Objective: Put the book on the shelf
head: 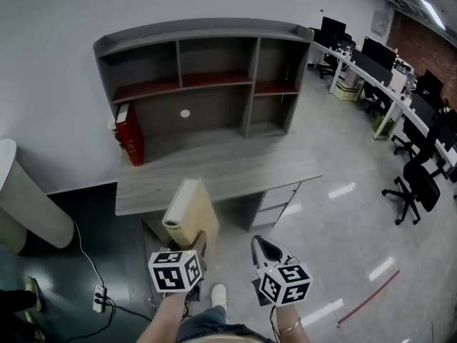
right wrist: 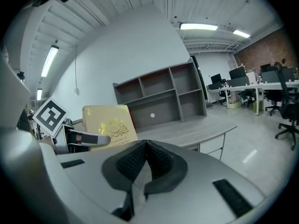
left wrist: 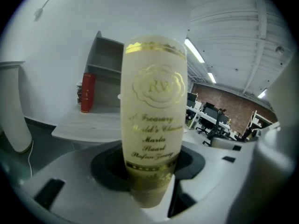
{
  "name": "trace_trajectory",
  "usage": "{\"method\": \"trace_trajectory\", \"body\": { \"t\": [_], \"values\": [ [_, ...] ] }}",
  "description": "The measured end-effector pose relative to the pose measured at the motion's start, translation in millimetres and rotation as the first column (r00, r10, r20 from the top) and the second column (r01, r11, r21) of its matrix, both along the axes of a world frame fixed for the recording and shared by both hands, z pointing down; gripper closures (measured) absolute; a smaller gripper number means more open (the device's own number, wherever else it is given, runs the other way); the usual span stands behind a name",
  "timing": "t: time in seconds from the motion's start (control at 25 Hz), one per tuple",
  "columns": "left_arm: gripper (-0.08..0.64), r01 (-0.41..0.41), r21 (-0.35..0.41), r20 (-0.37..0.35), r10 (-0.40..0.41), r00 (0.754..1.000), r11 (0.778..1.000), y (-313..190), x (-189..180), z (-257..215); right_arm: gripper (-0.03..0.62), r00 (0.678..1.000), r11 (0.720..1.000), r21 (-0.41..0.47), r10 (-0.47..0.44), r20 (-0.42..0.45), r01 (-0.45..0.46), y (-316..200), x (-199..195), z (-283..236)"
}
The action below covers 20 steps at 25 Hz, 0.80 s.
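Note:
A cream book with gold lettering (head: 187, 216) stands upright with its lower end between the jaws of my left gripper (head: 195, 246), which is shut on it, in front of the desk. In the left gripper view the book's spine (left wrist: 153, 120) fills the middle, rising out of the left gripper (left wrist: 152, 181). My right gripper (head: 259, 244) hangs beside it with its jaws shut and nothing in them; its view shows the closed right gripper (right wrist: 145, 146) and the book's cover (right wrist: 110, 125) to the left. The grey shelf (head: 207, 77) stands on the desk ahead.
A red book (head: 131, 134) leans at the shelf's left end on the grey desk (head: 235, 170). A white rounded object (head: 25, 199) and a power strip (head: 99, 299) lie at the left. Office desks and chairs (head: 414, 184) fill the right.

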<state>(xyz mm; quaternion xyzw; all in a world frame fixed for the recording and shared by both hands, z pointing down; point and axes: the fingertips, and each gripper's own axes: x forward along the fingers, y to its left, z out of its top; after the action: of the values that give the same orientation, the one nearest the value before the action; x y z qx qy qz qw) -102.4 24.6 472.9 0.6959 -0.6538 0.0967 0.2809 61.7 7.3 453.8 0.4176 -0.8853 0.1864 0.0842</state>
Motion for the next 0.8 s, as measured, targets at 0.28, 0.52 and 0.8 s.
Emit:
{"method": "trace_trajectory", "body": {
  "t": [0.28,0.52,0.8],
  "values": [
    [0.337,0.004,0.011,-0.045,-0.004,0.999,1.0,-58.7,-20.8,-4.8,0.583,1.0,1.0,0.008,-0.023,-0.02,0.023,-55.1,-29.0,-5.8],
    [0.337,-0.002,0.017,-0.046,0.003,0.999,1.0,-92.4,-31.0,-7.8,0.583,1.0,0.999,0.036,-0.002,-0.031,0.003,-98.2,-40.3,-15.6],
    [0.337,0.01,0.061,-0.041,-0.007,0.999,0.998,-128.8,-35.4,-15.2,0.583,1.0,0.999,0.037,0.016,-0.026,-0.015,-134.1,-44.0,-23.9]
  ]
}}
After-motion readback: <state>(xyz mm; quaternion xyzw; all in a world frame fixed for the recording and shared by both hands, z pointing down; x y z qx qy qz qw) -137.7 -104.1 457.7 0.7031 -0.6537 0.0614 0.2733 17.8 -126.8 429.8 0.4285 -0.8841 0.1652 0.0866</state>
